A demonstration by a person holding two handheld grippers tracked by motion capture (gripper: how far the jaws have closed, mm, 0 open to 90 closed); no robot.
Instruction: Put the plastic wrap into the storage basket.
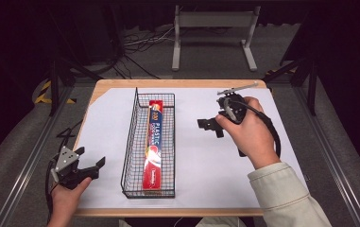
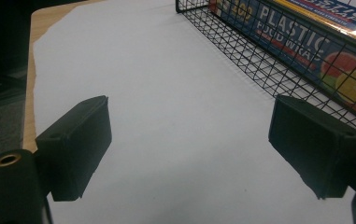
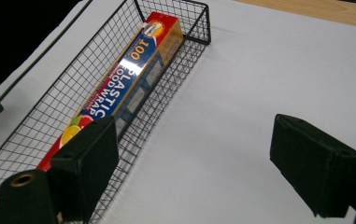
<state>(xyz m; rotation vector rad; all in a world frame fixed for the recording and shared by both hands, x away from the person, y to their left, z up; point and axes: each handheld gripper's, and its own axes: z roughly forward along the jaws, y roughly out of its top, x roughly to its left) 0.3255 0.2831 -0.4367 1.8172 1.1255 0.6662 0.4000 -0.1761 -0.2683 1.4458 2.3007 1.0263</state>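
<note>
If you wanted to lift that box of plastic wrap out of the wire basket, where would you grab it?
Probably from straight above, near the middle of the plastic wrap box, with the claw pinching across its narrow width. It lies flat along the wire basket, whose tall mesh walls block any approach from the side. A mid-length hold should keep the long box level. The open right claw is nearest.

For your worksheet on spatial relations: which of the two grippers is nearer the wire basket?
The left gripper: its open fingers sit just off the basket wall. The right gripper is farther across the white sheet.
</note>
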